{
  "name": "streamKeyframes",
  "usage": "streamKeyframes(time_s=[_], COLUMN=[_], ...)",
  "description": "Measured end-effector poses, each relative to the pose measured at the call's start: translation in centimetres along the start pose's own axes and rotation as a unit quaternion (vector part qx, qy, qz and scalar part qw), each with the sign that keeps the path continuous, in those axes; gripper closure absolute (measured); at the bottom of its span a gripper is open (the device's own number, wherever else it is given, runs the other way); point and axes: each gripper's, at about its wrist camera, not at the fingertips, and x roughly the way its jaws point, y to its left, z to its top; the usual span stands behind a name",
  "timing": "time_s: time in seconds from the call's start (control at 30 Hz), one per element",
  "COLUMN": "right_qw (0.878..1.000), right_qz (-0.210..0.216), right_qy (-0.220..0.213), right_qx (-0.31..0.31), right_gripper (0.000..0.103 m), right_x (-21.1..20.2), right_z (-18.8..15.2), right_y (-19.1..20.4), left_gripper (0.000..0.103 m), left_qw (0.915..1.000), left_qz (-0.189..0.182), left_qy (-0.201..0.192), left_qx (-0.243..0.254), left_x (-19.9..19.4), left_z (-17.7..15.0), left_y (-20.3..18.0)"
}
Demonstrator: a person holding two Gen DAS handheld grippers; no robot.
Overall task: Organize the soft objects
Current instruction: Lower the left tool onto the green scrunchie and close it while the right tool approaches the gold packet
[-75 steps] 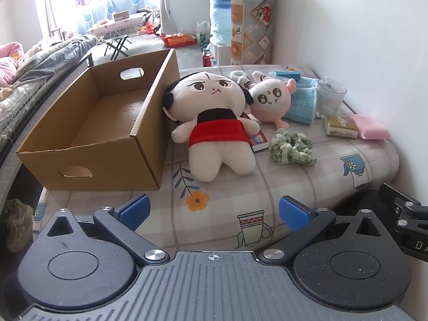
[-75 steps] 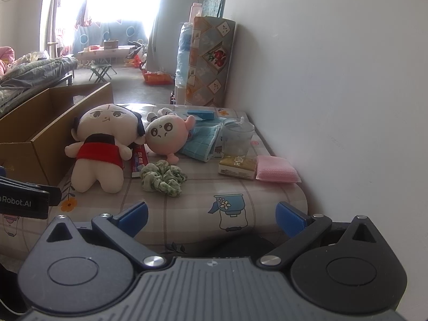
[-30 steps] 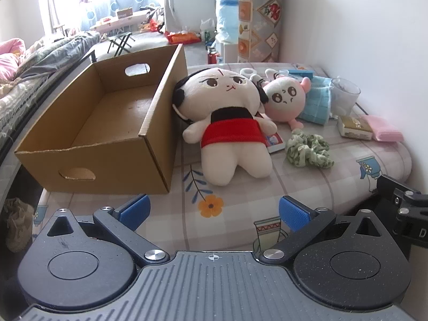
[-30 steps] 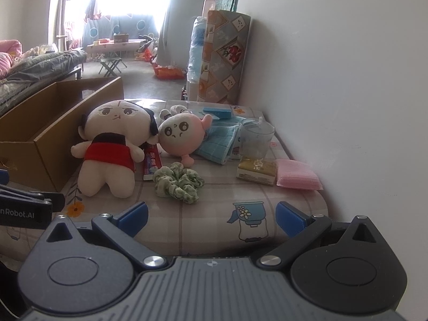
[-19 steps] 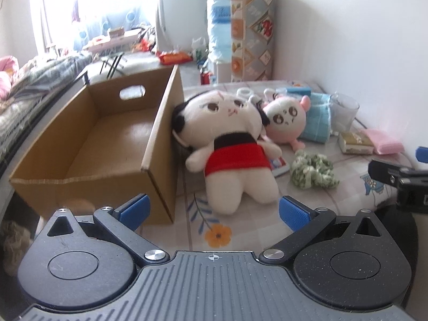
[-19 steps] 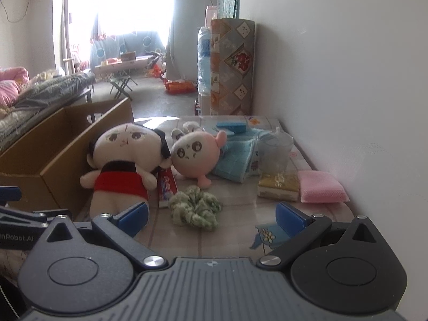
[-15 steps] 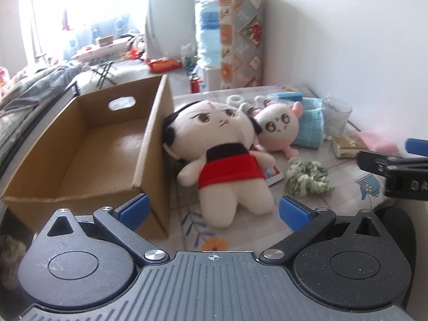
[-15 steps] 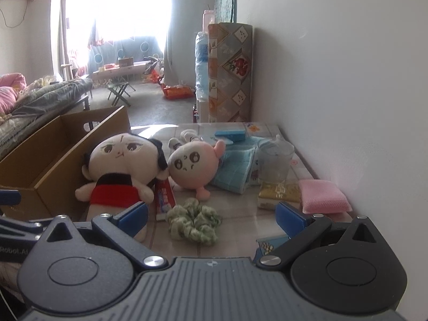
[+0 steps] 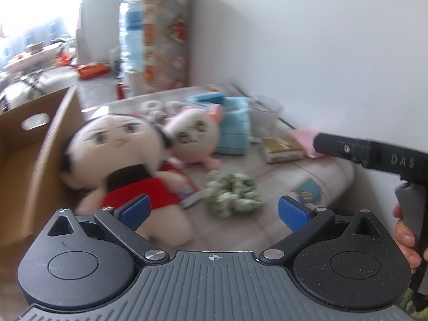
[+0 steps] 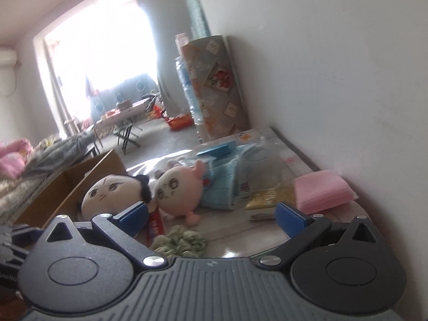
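A big plush doll (image 9: 120,144) (image 10: 112,190) with a red skirt leans against the side of an open cardboard box (image 9: 29,144) (image 10: 72,184). A round pink plush (image 9: 194,135) (image 10: 178,190) lies beside it, with a green scrunchie (image 9: 231,194) (image 10: 182,242) in front and a blue towel (image 9: 232,131) (image 10: 222,184) behind. My left gripper (image 9: 212,210) is open above the doll's skirt and the scrunchie, holding nothing. My right gripper (image 10: 211,215) is open and empty too, tilted, near the pink plush. Its body also shows at the right edge of the left wrist view, held by a hand (image 9: 406,235).
A clear cup (image 9: 266,115), a yellow packet (image 9: 281,147) (image 10: 267,196) and a pink sponge (image 10: 325,190) sit along the white wall. A toothpaste box (image 10: 155,224) lies under the doll. Rolled mats and a water bottle (image 10: 187,88) stand at the table's far end.
Both grippers have moved forward toward the toys and the views are blurred. The right gripper has tilted and risen. Both stay open; the toys have not moved.
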Motion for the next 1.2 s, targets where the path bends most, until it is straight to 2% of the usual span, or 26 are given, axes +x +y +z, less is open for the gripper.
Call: streamKeyframes(time_s=[0.13, 0.23, 0.3, 0.37, 0.53, 0.7, 0.9, 0.93, 1.0, 1.1, 1.2], right_qw=[1.0, 0.999, 0.997, 0.996, 0.989, 0.983, 0.978, 0.977, 0.975, 0.973, 0.973], right_qz=[-0.01, -0.041, -0.066, -0.077, -0.111, -0.137, -0.152, -0.153, -0.148, -0.134, -0.124], right_qy=[-0.001, 0.001, 0.009, 0.017, 0.027, 0.018, -0.004, -0.009, -0.019, -0.032, -0.041], right_qx=[0.029, 0.022, 0.026, 0.044, 0.096, 0.122, 0.143, 0.15, 0.167, 0.183, 0.192], right_gripper=[0.001, 0.002, 0.003, 0.004, 0.013, 0.012, 0.013, 0.013, 0.03, 0.039, 0.041], right_x=[0.6, 1.5, 2.5, 3.7, 6.0, 7.7, 9.0, 9.0, 9.0, 8.7, 8.8], right_z=[0.1, 0.1, 0.2, 0.3, 0.2, -0.2, -0.3, -0.3, -0.2, -0.4, -0.5], right_y=[-2.6, -3.8, -5.1, -6.3, -9.2, -10.3, -10.8, -10.9, -11.3, -11.4, -11.3], left_gripper=[0.007, 0.007, 0.011, 0.023, 0.033, 0.035, 0.048, 0.052, 0.057, 0.063, 0.066], left_qw=[0.9988, 0.9969, 0.9956, 0.9942, 0.9912, 0.9885, 0.9855, 0.9855, 0.9858, 0.9857, 0.9862], left_qz=[-0.033, -0.04, -0.031, -0.019, -0.013, -0.007, 0.007, 0.01, 0.011, 0.014, 0.011], left_qy=[0.014, 0.027, 0.037, 0.054, 0.094, 0.117, 0.135, 0.134, 0.132, 0.131, 0.129], left_qx=[0.033, 0.062, 0.081, 0.091, 0.093, 0.096, 0.102, 0.103, 0.103, 0.105, 0.104], left_x=[2.3, 4.5, 6.2, 7.9, 10.9, 12.3, 13.6, 13.7, 13.6, 13.6, 13.7], left_z=[0.9, 1.4, 1.6, 1.7, 2.0, 2.0, 1.8, 1.7, 1.7, 1.8, 1.9], left_y=[-2.8, -4.5, -5.4, -5.8, -5.9, -5.5, -5.1, -5.0, -4.9, -4.8, -4.6])
